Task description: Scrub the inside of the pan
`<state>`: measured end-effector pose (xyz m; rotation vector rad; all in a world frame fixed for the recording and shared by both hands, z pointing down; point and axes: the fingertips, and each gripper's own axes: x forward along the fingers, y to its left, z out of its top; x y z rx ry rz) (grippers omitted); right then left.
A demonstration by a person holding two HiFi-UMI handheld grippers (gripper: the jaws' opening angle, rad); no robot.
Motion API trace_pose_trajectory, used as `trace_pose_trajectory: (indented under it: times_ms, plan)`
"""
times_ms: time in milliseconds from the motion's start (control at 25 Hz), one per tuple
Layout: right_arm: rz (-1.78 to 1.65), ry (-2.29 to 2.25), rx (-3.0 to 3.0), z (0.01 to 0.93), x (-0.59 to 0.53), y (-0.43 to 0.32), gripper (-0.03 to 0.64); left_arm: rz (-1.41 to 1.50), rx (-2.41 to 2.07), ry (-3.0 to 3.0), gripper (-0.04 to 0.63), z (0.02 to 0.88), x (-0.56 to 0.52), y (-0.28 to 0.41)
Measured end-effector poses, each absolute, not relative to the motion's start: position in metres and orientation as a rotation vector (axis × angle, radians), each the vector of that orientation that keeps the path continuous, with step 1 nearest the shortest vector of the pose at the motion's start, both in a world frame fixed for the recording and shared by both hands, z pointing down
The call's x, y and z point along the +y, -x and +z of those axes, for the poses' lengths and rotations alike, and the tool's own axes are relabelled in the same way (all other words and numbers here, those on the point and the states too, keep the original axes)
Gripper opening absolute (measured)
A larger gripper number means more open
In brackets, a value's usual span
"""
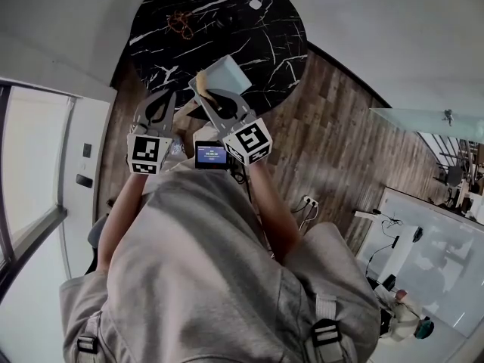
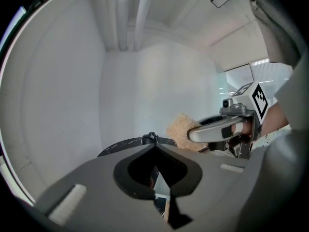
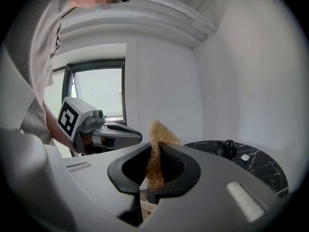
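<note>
A round black marble table (image 1: 249, 44) stands on wood floor (image 1: 325, 127) between white walls (image 1: 393, 36).

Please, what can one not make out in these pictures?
1. Pan: no view plainly shows one. In the head view the right claw covers part of a pale boxy thing.
2. Head view: brownish thing on the marble table, too small to name.

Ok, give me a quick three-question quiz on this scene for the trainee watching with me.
1. True or false: the left gripper has its jaws shut with nothing between them.
2. What does the right gripper hold? A) tan scrub pad B) metal spoon C) folded towel
3. Fill in: the round table has a ____ marbled top with white veins.
Key: 1 true; 2 A; 3 black.
</note>
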<state>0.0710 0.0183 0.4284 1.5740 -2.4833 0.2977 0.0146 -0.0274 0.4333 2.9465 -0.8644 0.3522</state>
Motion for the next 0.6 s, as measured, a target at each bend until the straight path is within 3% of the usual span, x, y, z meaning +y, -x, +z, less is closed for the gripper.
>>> trace_pose_trajectory:
  times_ms: [600]
  plan:
    - [0.357, -1.589, -2.465, 0.438, 0.03, -0.078, 0.04, 0.399, -0.782, -2.988, 0.002, 0.441, -0.009, -0.026]
